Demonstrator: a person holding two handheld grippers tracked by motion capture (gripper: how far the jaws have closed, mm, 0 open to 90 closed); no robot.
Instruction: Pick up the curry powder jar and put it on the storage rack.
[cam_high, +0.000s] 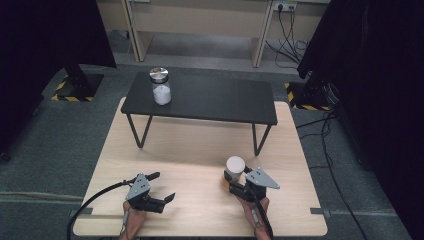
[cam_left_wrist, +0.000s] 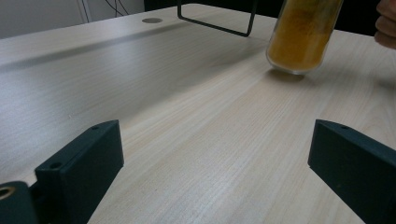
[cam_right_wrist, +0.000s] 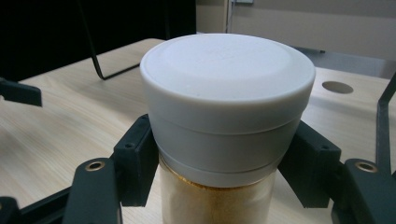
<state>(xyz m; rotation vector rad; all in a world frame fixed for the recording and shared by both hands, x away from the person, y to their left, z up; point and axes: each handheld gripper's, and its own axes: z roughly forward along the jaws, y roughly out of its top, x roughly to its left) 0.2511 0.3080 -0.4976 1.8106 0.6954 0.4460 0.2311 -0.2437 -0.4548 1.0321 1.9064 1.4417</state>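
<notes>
A glass jar (cam_high: 235, 166) with a white lid and orange powder stands on the wooden table (cam_high: 200, 145), right of its middle near the front. My right gripper (cam_high: 230, 181) is shut on it. In the right gripper view the black pads (cam_right_wrist: 135, 161) press on the glass just under the white lid (cam_right_wrist: 227, 88), with my right gripper (cam_right_wrist: 224, 170) around the jar. My left gripper (cam_high: 163, 186) rests open at the front left, nothing between its fingers. From my left gripper (cam_left_wrist: 215, 154) the jar (cam_left_wrist: 301, 37) appears farther off at the upper right.
A low black metal-legged shelf (cam_high: 200, 97) stands across the back of the table. On its left end sits a second jar (cam_high: 160, 86) with a metal lid and white contents. A hand (cam_left_wrist: 386, 23) shows beside the orange jar. Cables trail on the floor at right.
</notes>
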